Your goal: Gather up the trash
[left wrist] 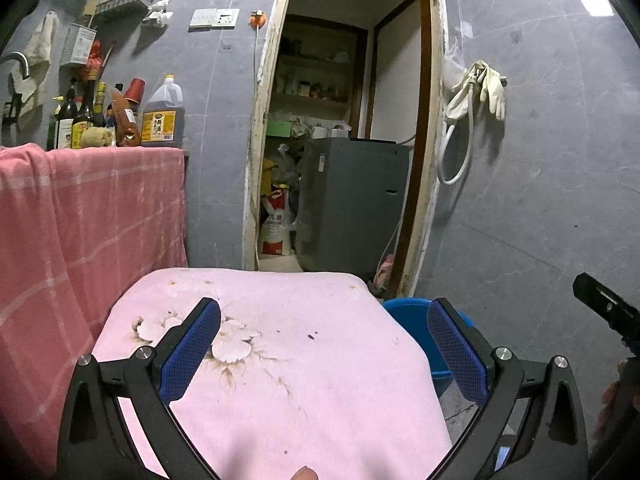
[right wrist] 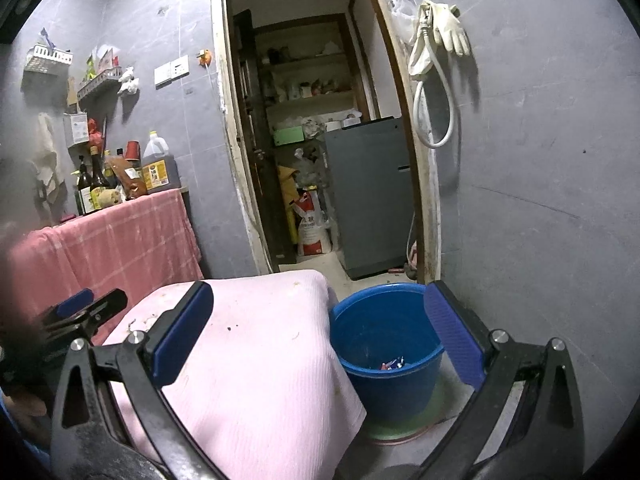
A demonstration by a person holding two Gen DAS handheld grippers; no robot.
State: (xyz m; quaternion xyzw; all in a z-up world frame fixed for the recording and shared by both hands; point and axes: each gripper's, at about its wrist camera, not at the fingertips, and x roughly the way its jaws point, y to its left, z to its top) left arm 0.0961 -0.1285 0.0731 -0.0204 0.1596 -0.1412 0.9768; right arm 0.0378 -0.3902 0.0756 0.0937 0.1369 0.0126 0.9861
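Left wrist view: the left gripper is wide open and holds nothing, over a pink cloth. The blue bucket peeks behind its right finger.

Right wrist view: the right gripper is wide open too, holding nothing. Only here, small wrappers show inside the bucket, between the fingers.

Hardly any writing can be made out. A yellow label is seen on the large oil jug standing on the worktop at far left, but its print is too small to be read. Red characters are printed on the white sack on the floor beyond the doorway; they are blurred and cannot be deciphered. Labels are also carried by the dark bottles beside the jug, likewise illegible.
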